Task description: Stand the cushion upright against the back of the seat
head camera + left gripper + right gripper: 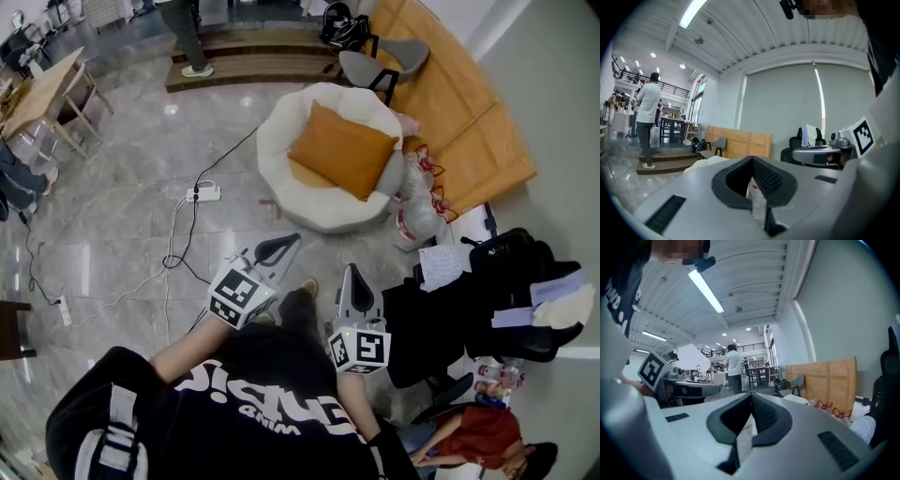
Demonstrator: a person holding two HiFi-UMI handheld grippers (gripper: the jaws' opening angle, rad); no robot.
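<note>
Head view, looking steeply down: orange square fabric cushion (342, 150) in the hollow of a white, round, padded seat (281, 131), broad face turned up toward the camera, one corner toward the seat's raised rim at top, another over the right-hand edge; tilted rather than flat, degree of lean hard to judge from above. Left gripper (281, 246), grey with black pads, held low in front of the person's black printed shirt (253, 394), pointing toward the seat but well apart from it. Right gripper (352, 274) near it, likewise short of the seat, touching nothing. Left gripper view: jaws pressed together at the tips, nothing gripped, only distant background showing through the notch between the pads. Right gripper view: jaws likewise closed on each other, empty, floor visible past the notch. Around the seat: grey marbled floor (122, 234); white power strip (204, 194) on the floor to the seat's left; clear plastic bags with red handles (419, 208) against its right side; grey chair (384, 58) and tan cardboard sheets (459, 112) behind; black office chair (511, 281) at right; light wooden table (42, 89) far left. Person in white shirt (647, 108) standing on a low wooden step (670, 161) in the background of the left gripper view.
</note>
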